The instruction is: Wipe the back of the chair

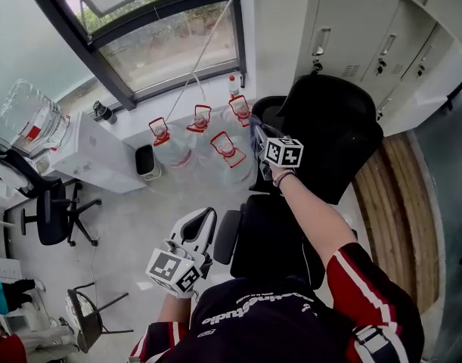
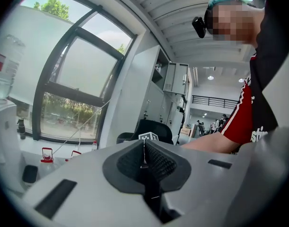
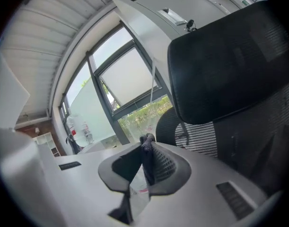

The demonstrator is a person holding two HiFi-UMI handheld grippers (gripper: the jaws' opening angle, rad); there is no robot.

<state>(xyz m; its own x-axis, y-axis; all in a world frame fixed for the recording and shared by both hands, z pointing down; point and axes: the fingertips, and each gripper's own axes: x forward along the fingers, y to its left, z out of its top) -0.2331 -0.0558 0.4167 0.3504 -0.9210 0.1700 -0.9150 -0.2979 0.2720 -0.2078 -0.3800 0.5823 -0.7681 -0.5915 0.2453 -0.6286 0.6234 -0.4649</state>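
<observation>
The chair [image 1: 329, 127] stands directly in front of the person; in the right gripper view its padded headrest [image 3: 224, 60] fills the space above and to the right of the jaws, and the mesh back [image 3: 262, 141] runs down just to their right. A dark cloth [image 3: 146, 141] is pinched in the right gripper [image 3: 148, 156], whose jaws are closed on it so that a small bunch stands proud of the tips. The cloth is seen close beside the mesh, but contact cannot be confirmed. The left gripper [image 2: 144, 151] is held low and well back from the chair, its jaws pressed together with nothing between them.

The step in hand is judged to be the bringing of the cloth onto the back, or an early stroke there. It is done best if the tool is turned to its right, so that the cloth meets the mesh first and not the hard jaw faces; long overlapping passes are advised, with light, steady pressure. The chair may swivel or roll under a push, so it could be steadied with the idle left gripper. So little cloth projects that the grip should be kept firm; the water bottles [image 1: 215, 150] ahead of the tool are best kept clear of.
</observation>
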